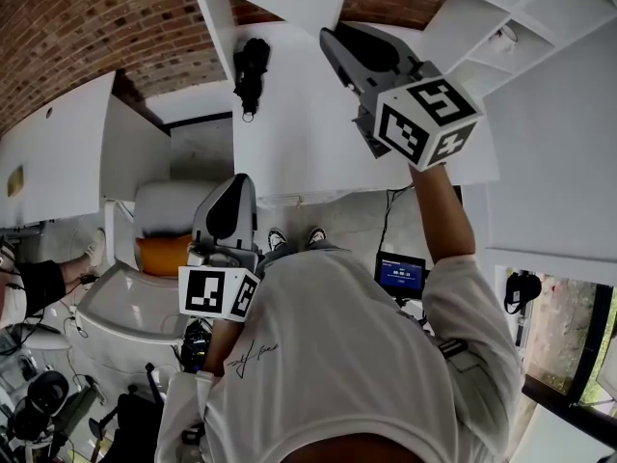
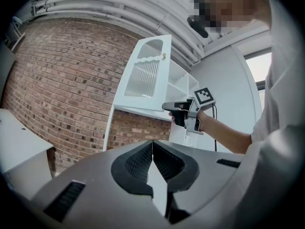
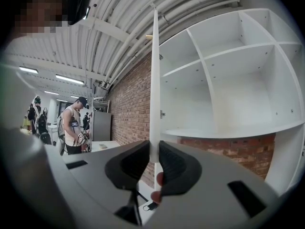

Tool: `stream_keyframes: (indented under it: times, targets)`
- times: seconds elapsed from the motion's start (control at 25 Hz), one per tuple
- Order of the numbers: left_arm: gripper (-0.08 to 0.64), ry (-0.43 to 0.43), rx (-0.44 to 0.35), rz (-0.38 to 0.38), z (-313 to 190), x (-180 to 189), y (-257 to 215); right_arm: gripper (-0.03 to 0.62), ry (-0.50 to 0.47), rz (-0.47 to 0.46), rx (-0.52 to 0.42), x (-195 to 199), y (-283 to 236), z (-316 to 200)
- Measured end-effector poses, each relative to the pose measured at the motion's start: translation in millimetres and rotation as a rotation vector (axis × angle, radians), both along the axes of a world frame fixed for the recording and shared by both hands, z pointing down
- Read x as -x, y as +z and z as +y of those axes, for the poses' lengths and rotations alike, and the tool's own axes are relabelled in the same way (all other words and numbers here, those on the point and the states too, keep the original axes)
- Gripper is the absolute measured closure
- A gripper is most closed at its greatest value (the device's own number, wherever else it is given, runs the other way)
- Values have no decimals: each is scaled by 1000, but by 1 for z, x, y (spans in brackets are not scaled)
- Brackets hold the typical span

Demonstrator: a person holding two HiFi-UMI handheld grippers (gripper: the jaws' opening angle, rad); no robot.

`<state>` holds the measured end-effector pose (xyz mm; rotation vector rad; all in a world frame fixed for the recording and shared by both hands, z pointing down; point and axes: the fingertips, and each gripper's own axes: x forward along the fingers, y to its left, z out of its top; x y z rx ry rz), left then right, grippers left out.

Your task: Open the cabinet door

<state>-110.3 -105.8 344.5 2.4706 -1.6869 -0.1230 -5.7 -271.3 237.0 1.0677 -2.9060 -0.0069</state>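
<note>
The white cabinet door (image 2: 145,70), with a ribbed panel in it, stands swung out from the cabinet. In the right gripper view the door (image 3: 155,80) is edge-on, a thin white slab running up from between the jaws. My right gripper (image 3: 154,149) is shut on that lower edge, pads pressed to both faces. The same right gripper (image 2: 183,113) shows at the door's bottom corner in the left gripper view, and raised high as right gripper (image 1: 335,44) in the head view. My left gripper (image 2: 152,144) is shut on nothing, held low by the person's waist, left gripper (image 1: 239,183).
Open white shelves (image 3: 228,80) lie right of the door. A brick wall (image 2: 62,80) runs behind. A white seat with an orange cushion (image 1: 164,254) and a small lit screen (image 1: 399,274) sit on the floor. People (image 3: 74,128) stand far off at left.
</note>
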Motion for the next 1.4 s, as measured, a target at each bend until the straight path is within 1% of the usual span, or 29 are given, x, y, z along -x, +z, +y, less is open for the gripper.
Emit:
stream_keyframes:
  times: [0.44,0.64,0.96,1.4]
  targets:
    - [543,-14,-4,-7,5,1,-3,522,-66,5,-9,18,0,23]
    - [543,-13,-13,4,8,1,-7,520,-96,28,-36,29,-1,34]
    - [543,-34,-18,14,15,8,-11,522,-157,44,-52,43,-2,48]
    - [543,-48,-15,9,20,12,-10,523,-220,40,-96,62,0,64]
